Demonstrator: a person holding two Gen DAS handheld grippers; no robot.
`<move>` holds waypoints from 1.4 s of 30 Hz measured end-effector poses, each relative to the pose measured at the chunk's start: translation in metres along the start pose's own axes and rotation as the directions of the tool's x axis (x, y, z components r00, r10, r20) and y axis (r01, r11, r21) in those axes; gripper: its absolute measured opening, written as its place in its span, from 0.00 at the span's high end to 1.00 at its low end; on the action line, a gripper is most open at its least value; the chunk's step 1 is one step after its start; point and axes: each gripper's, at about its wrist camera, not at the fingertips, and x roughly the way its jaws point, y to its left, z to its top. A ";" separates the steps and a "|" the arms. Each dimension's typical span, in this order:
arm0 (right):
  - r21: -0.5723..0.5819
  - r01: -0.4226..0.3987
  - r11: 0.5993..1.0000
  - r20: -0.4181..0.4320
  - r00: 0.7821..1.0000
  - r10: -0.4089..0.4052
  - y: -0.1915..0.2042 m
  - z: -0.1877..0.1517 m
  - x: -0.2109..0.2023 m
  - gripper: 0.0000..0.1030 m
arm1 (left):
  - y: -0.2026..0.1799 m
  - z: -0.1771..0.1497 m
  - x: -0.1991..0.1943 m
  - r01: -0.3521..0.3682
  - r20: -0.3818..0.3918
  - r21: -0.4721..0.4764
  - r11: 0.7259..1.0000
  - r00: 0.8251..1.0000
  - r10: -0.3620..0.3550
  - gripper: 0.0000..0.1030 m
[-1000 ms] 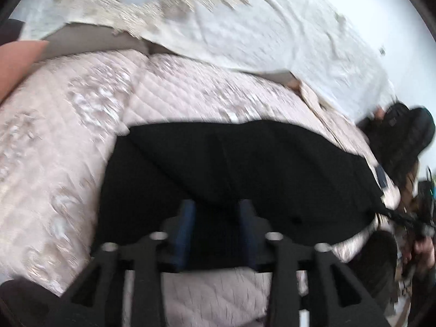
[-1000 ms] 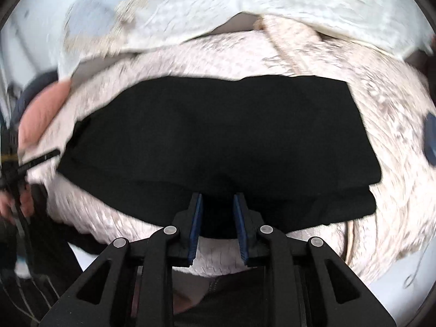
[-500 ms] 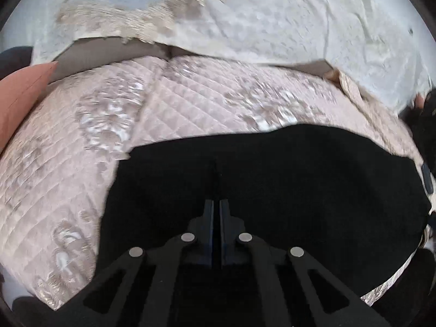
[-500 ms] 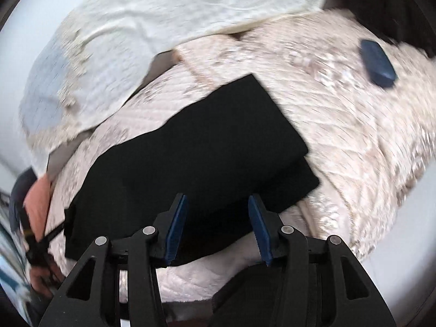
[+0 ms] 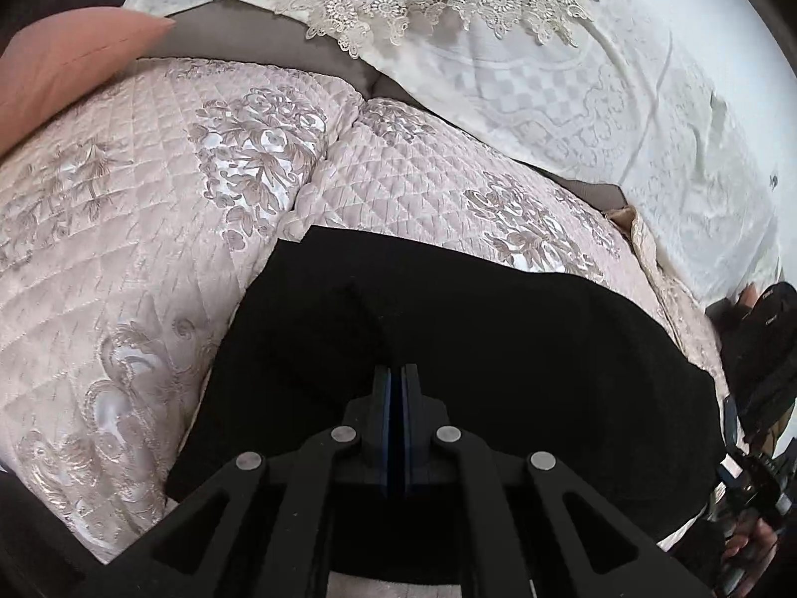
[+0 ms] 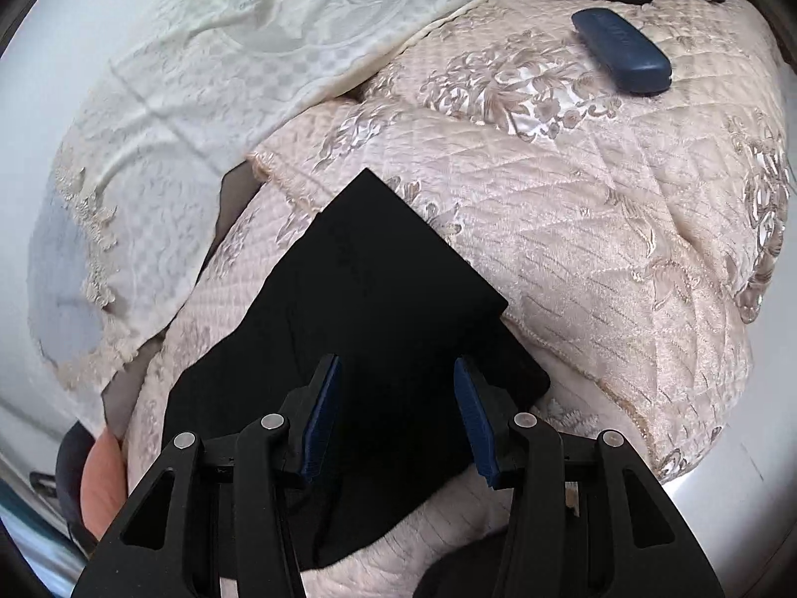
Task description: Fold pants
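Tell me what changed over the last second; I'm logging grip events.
The left claw, open a second ago, has shut over the pants; whether it pinches cloth is unclear. The right claw, nearly shut then, has opened wide and swung toward the pants' end. The pants stay folded on the quilt.

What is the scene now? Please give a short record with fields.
garment: black pants, folded, lying on the quilted cover
left gripper: shut, over the pants; a pinch of cloth cannot be confirmed
right gripper: open, above the pants' near end
other item: dark blue case on the cover, apart from the pants
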 end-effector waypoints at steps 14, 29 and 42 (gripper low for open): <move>-0.004 -0.006 1.000 0.142 0.990 0.006 0.000 0.014 -0.050 1.00 | 0.003 0.007 -0.035 0.026 0.084 -0.014 1.000 0.996 -0.025 0.96; 0.111 -0.008 0.994 -0.063 0.998 0.015 -0.013 0.021 0.013 0.60 | -0.009 0.032 -0.044 0.061 0.130 0.008 0.998 0.990 -0.062 0.96; 0.107 -0.071 0.992 0.085 0.994 0.062 -0.006 0.023 -0.014 0.95 | -0.003 0.028 -0.042 0.066 0.113 0.002 0.998 0.991 -0.066 0.96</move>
